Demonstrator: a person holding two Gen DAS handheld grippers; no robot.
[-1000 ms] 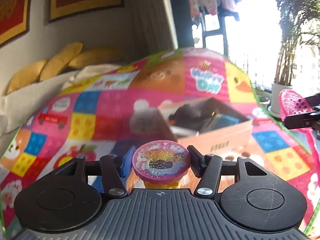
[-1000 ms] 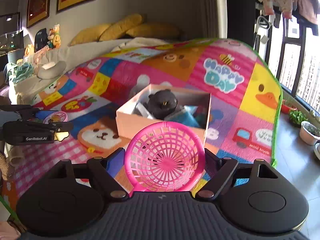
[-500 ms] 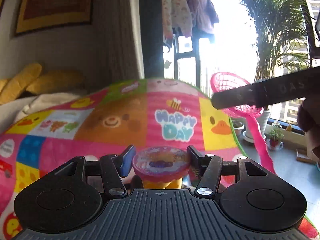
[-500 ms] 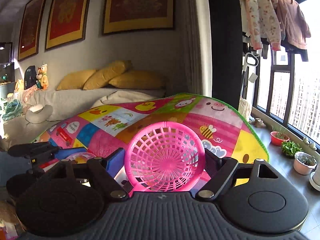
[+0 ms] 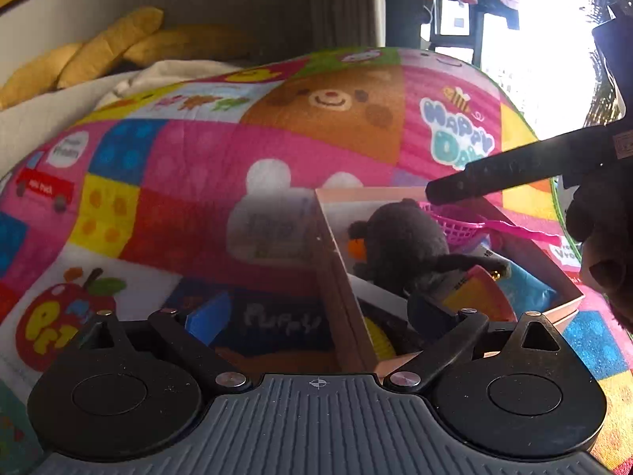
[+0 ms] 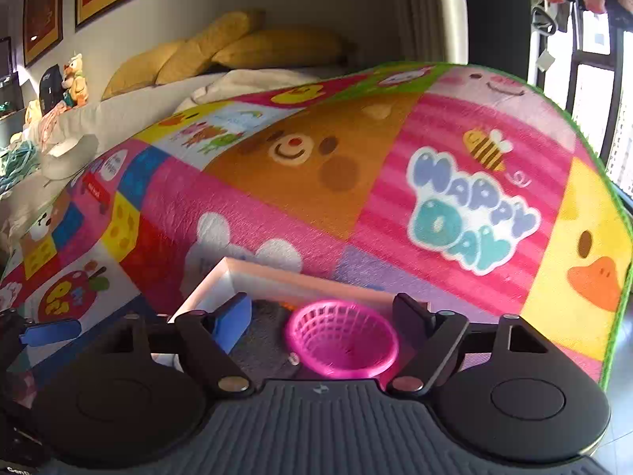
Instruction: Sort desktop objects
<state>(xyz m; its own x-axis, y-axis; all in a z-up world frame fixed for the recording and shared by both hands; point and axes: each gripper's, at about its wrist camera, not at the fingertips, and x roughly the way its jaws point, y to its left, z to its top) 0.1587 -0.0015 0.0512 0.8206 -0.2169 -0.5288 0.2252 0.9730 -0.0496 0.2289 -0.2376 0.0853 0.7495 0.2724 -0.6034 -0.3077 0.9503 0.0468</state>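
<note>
The left gripper (image 5: 316,316) has just opened and is empty. The right gripper's (image 6: 322,316) jaws, just narrowing, stand clear of the pink basket (image 6: 342,336) at six o'clock, over the box (image 6: 253,273).

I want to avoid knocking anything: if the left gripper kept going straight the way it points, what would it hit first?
Probably the near left wall of the cardboard box, which runs up between the open jaws of the left gripper; depth is hard to judge here.

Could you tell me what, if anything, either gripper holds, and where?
Nothing: left gripper just opened, empty; right gripper, jaws just narrowing, doesn't grip the pink basket between them.
</note>
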